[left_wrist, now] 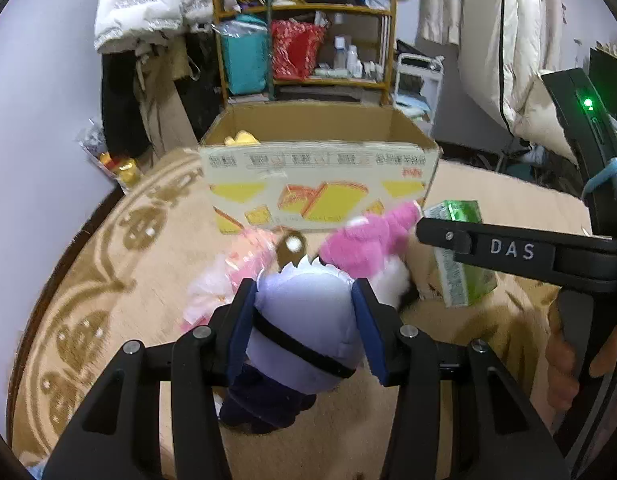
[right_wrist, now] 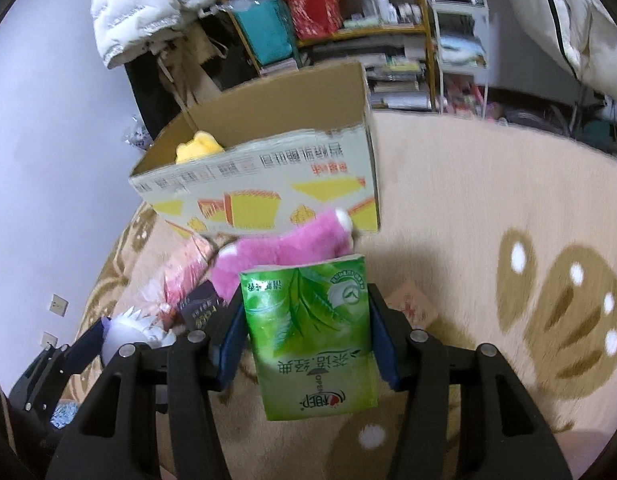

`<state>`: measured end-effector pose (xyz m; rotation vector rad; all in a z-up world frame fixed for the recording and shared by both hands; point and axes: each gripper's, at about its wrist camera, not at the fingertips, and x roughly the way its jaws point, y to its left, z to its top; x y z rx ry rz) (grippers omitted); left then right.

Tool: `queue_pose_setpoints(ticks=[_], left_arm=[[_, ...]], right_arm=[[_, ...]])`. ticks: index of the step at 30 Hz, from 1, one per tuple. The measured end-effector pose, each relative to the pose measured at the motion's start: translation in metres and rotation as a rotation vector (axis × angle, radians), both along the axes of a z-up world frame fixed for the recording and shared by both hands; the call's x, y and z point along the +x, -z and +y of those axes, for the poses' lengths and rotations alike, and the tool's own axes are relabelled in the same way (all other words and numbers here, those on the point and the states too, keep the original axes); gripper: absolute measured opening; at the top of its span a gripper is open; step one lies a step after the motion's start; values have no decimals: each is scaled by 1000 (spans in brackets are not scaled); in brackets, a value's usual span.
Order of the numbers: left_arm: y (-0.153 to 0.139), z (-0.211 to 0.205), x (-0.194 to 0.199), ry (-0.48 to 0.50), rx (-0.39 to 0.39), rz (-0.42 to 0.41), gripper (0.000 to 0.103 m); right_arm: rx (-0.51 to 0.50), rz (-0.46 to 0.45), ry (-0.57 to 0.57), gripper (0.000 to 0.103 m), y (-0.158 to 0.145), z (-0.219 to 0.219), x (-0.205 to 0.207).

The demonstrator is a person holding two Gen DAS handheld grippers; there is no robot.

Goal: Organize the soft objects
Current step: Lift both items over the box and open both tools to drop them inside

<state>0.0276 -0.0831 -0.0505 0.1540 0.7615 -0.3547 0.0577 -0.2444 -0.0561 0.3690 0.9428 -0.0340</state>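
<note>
Your left gripper (left_wrist: 304, 312) clamped on purple doll (left_wrist: 304, 320), doll's long axis hanging downward. Your right gripper (right_wrist: 308, 340) clamped on green tissue pack (right_wrist: 312, 332), upright. Cardboard box (left_wrist: 320, 188) dead ahead of both, opening upward; left looks nearer. Lift over near rim.

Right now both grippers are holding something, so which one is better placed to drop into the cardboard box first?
Probably left. The left gripper holds the lilac plush doll squarely facing the cardboard box; the right gripper with the green tissue pack sits off toward its right corner.
</note>
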Motion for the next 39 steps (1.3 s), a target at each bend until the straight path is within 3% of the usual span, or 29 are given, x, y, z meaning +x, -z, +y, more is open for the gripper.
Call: queue_pose_setpoints(ticks=[6, 17, 26, 31, 39], left_arm=[[-30, 14, 10, -64, -42, -98, 47], [-72, 10, 66, -58, -21, -215, 47], [-96, 0, 116, -58, -54, -301, 48], [-96, -3, 140, -73, -79, -282, 48], [-76, -15, 164, -49, -92, -205, 48]], right_arm=[[-25, -88, 6, 58, -30, -7, 8], [-70, -183, 41, 58, -70, -35, 52], [-130, -240, 24, 58, -98, -38, 92], [-153, -241, 12, 58, -100, -33, 108], [-164, -189, 11, 58, -76, -29, 121]])
